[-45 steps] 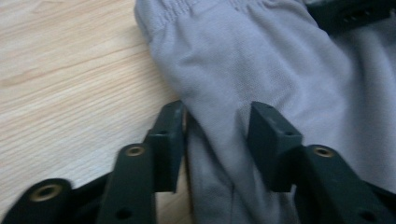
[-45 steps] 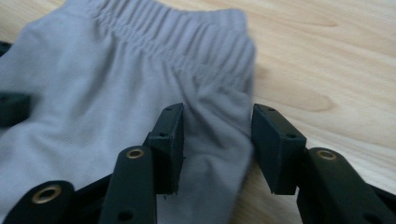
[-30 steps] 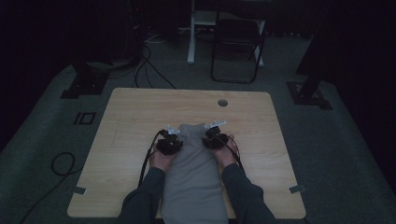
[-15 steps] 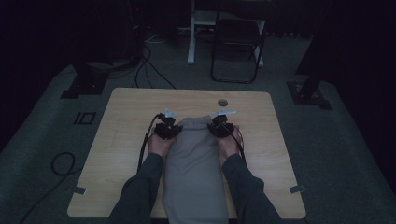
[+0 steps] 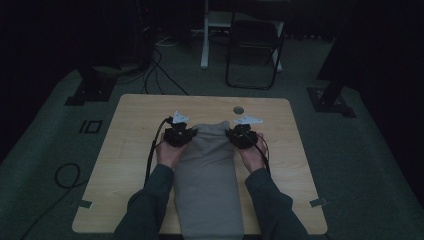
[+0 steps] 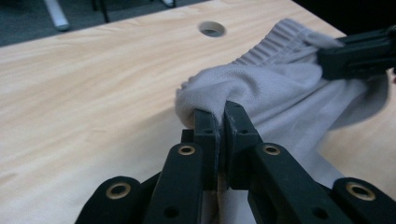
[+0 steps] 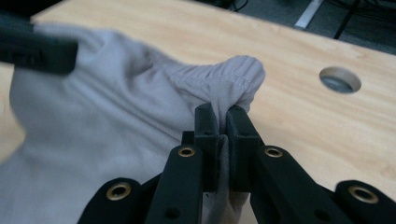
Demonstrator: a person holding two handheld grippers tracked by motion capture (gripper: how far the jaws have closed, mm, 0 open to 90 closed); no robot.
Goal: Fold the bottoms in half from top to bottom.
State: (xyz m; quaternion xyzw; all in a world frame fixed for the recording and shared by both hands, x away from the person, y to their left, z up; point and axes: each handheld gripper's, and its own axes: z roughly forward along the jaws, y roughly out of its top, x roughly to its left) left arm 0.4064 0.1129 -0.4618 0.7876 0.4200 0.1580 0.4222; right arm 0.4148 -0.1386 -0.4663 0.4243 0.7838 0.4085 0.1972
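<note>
Dim table [image 5: 125, 150] carries grey garment [image 5: 207, 170], near end cut off, each far corner pinched by left tool [image 6: 218, 119] and right tool [image 7: 223, 121].

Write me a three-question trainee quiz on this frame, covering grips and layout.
1. True or false: the left gripper is shut on the grey garment.
2. What does the right gripper pinch? A) a cable B) the garment's ribbed waistband corner C) the table edge
3. Fill in: beyond the garment, the table has a round ____.

Key: 1 true; 2 B; 3 hole.
</note>
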